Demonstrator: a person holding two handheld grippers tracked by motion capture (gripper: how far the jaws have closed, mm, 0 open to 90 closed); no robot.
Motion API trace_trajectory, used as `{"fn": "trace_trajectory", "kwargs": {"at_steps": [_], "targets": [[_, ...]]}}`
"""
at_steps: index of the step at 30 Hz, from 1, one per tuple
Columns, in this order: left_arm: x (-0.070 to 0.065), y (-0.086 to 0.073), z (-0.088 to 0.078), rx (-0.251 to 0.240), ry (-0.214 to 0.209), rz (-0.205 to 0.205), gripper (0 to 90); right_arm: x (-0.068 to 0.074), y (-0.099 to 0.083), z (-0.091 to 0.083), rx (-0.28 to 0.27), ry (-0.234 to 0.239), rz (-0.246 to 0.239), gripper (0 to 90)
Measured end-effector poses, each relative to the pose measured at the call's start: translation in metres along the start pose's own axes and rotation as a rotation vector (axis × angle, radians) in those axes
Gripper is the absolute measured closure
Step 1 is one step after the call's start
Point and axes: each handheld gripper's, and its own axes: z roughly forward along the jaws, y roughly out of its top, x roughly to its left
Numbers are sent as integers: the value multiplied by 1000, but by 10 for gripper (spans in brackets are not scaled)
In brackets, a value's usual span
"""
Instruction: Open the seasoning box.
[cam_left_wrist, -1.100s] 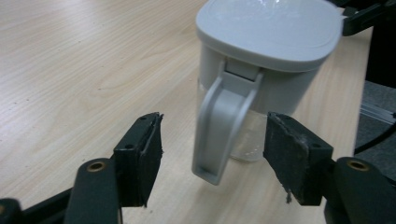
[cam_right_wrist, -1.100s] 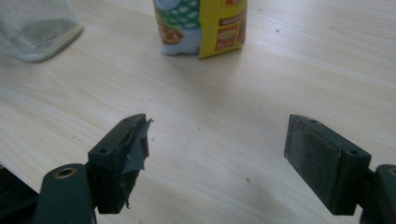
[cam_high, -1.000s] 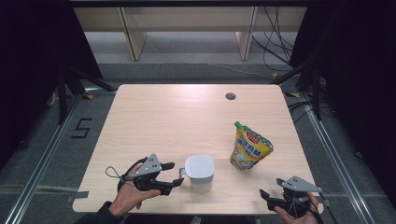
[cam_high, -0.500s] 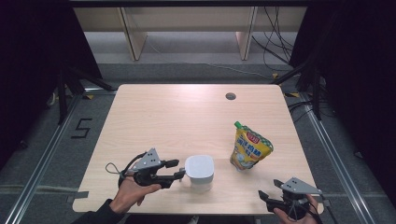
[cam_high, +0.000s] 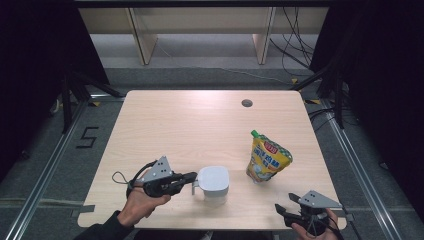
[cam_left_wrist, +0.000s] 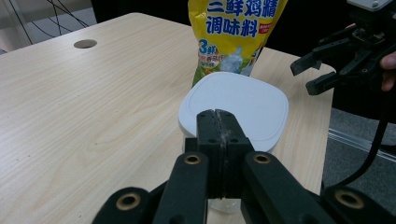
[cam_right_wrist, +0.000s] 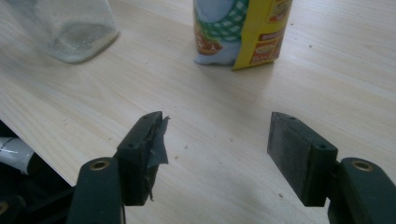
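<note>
We note the left gripper (cam_left_wrist: 218, 122) with jaws pressed together on nothing, its tips against the near edge of the white-lidded jar (cam_left_wrist: 236, 106) at the table's (cam_high: 175, 125) front. The right gripper (cam_right_wrist: 215, 147) has just been closing, with its jaws still apart on nothing, near the yellow pouch (cam_high: 266, 159) standing just right of the jar.

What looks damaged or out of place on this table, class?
The right gripper has a torn, peeling pad on one jaw, its frayed edge curling off. The yellow pouch and the white-lidded jar stand upright, with nothing spilled.
</note>
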Motion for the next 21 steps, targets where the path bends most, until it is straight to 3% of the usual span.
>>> {"fn": "trace_trajectory", "kwargs": {"at_steps": [4,6,8,9,10,13,14,15,17,20,21], "targets": [[-3,1,5,-5,-7,2,890,6,2,0,-7,19,30,418],[-3,2,6,0,-7,14,891,4,4,1,-37,30,-14,434],[-3,3,7,0,-8,11,891,7,5,1,-47,43,-4,446],[-2,3,8,3,-5,12,891,8,6,2,-62,39,-25,453],[-2,2,8,8,-1,12,891,10,6,1,-41,46,-12,455],[0,3,10,3,-11,-15,890,11,7,3,-54,57,-22,459],[-1,3,11,5,-7,-9,890,11,7,4,-62,43,-41,463],[-2,1,13,20,3,-15,890,15,8,3,-51,50,-9,473],[-2,1,13,22,9,-10,890,14,8,5,-70,59,-35,474],[-2,1,13,21,10,0,890,17,9,4,-73,75,-13,474],[-2,1,13,22,9,0,890,16,10,5,-93,75,-37,493]]}}
